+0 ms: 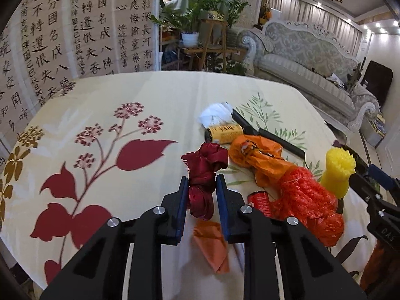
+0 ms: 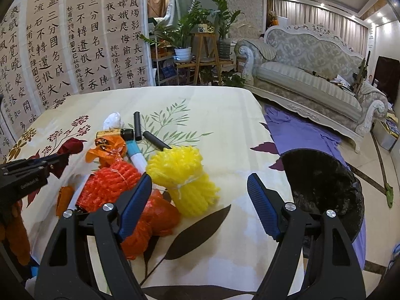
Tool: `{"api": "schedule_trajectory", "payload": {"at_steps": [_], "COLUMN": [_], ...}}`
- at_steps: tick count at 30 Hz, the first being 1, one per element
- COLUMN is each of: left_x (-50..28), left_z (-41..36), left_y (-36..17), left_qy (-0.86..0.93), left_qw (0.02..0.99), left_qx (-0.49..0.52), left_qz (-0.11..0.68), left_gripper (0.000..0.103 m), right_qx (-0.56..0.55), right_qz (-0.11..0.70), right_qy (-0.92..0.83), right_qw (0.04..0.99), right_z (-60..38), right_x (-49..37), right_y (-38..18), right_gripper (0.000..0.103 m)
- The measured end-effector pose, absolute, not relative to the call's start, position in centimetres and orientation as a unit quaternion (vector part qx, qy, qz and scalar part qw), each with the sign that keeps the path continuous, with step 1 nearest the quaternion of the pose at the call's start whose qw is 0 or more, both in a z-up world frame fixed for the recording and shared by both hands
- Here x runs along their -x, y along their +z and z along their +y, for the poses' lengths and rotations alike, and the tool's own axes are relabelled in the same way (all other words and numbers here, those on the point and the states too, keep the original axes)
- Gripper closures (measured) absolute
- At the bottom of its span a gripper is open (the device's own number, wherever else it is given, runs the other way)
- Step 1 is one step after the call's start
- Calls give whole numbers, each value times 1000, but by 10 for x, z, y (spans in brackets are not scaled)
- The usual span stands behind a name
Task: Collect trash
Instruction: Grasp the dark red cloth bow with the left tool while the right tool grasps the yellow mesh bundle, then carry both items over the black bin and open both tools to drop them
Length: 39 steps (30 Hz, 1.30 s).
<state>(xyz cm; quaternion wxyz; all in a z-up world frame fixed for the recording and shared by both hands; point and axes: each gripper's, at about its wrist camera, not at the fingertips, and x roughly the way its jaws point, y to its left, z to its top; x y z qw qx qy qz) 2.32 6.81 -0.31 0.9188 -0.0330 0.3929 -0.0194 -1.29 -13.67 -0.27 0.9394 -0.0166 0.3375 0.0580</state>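
My left gripper (image 1: pixel 202 188) is shut on a dark red ribbon bundle (image 1: pixel 205 165), which stands up between its blue pads over the flowered tablecloth (image 1: pixel 112 115). In the right wrist view the same gripper (image 2: pixel 61 160) comes in from the left with the ribbon (image 2: pixel 73 146) at its tip. Right of the ribbon lie an orange plastic bag (image 1: pixel 255 150), an orange-red net bundle (image 1: pixel 305 200) and a yellow foam net bundle (image 2: pixel 185 175). My right gripper (image 2: pixel 200 178) is open, just short of the yellow bundle, with nothing between its fingers.
Farther back lie a yellow battery (image 1: pixel 225 132), crumpled white paper (image 1: pixel 215 115) and black tubes (image 1: pixel 252 127). An orange scrap (image 1: pixel 212 245) lies under my left fingers. A black bag-lined bin (image 2: pixel 325 190) stands past the table's right edge, over purple cloth (image 2: pixel 300 135). A sofa (image 2: pixel 312 75) stands behind.
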Motion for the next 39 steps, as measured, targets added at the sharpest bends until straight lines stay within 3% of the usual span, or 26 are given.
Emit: {"api": "schedule_trajectory", "payload": {"at_steps": [8,10,12,13,23,39], "left_x": [-17,-16,-16,-16,-6,-20], "left_z": [65,63,62,60,31,-83], "left_y": [4,5,5,5,18,21], "left_qy": [-8,-11,-15,-18,-57,-176], "left_qw": [929,931,931,931,939,929], "left_qx": [29,32,33,34,37,2], "left_qz": [369,365,363,362,337,327], "left_gripper": [80,80,80,80,80,79], "right_qx": [30,28,17,11,2,-41], "right_qz": [356,365,379,382,350,330], "right_qy": [52,56,66,69,57,-92], "right_qw": [933,929,923,922,935,939], "right_z": [-130,-131,-134,-135,-157,-299], "right_x": [-7,-12,-17,-17,2,27], "right_y": [-16,-21,-26,-27,-8,-3], "right_gripper": [28,37,60,61,63,62]}}
